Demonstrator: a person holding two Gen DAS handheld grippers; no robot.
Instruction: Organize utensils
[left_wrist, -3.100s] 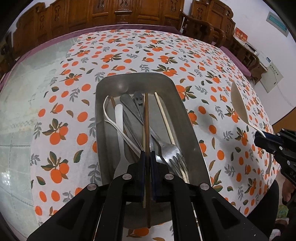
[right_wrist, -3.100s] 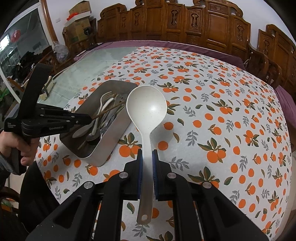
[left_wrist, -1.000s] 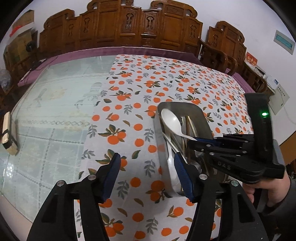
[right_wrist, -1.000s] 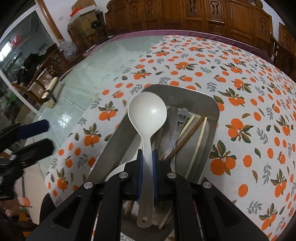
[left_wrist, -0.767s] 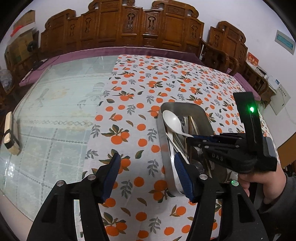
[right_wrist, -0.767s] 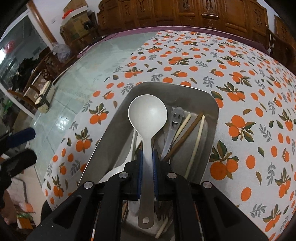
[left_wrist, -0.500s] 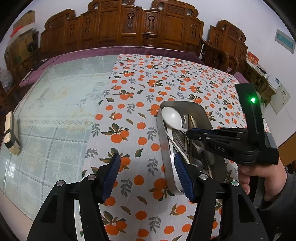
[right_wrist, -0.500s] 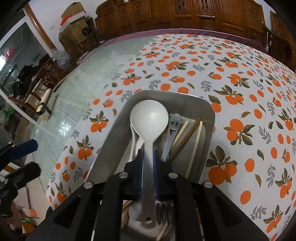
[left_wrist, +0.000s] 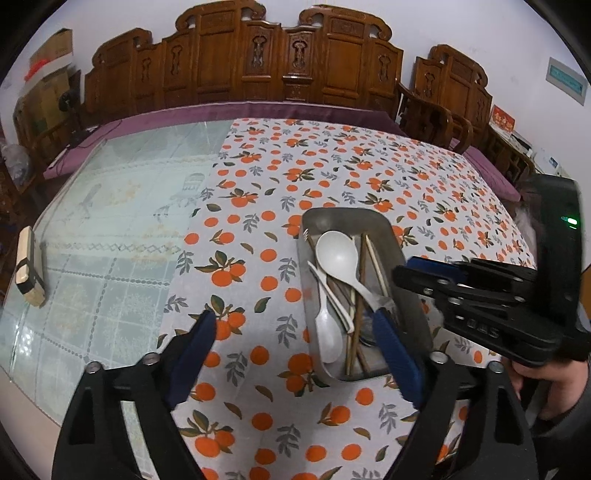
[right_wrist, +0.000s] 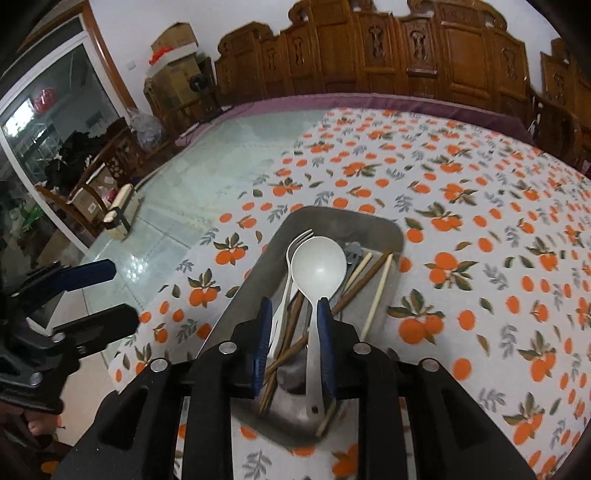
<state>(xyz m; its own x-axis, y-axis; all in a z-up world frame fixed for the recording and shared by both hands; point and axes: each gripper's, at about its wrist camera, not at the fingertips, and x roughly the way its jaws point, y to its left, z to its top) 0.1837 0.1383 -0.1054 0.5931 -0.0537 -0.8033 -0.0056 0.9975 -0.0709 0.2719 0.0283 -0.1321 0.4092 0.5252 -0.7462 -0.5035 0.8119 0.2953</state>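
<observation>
The right tongs (right_wrist: 291, 336) are angled down over the near end of the metal tray (right_wrist: 391, 230), their blue-padded jaws opening; the handle of the white ladle (right_wrist: 318, 266) lies between them, close against the right-hand pad, and whether it is touched cannot be told. The ladle's round, matte bowl rests in the tray on top of a white plastic fork (right_wrist: 295, 240), brown and pale chopsticks (right_wrist: 364, 282) and a steel utensil. The tray is a shallow, rounded rectangle of dull steel on a table (left_wrist: 110, 236) spread with an orange-printed cloth (left_wrist: 332, 162). The left tongs (left_wrist: 295, 336) are tilted downward just left of the tray, their jaws opening wide with only cloth and the tray's near corner between them. A hand (left_wrist: 550, 387) is seen gripping the right tool's black handle
</observation>
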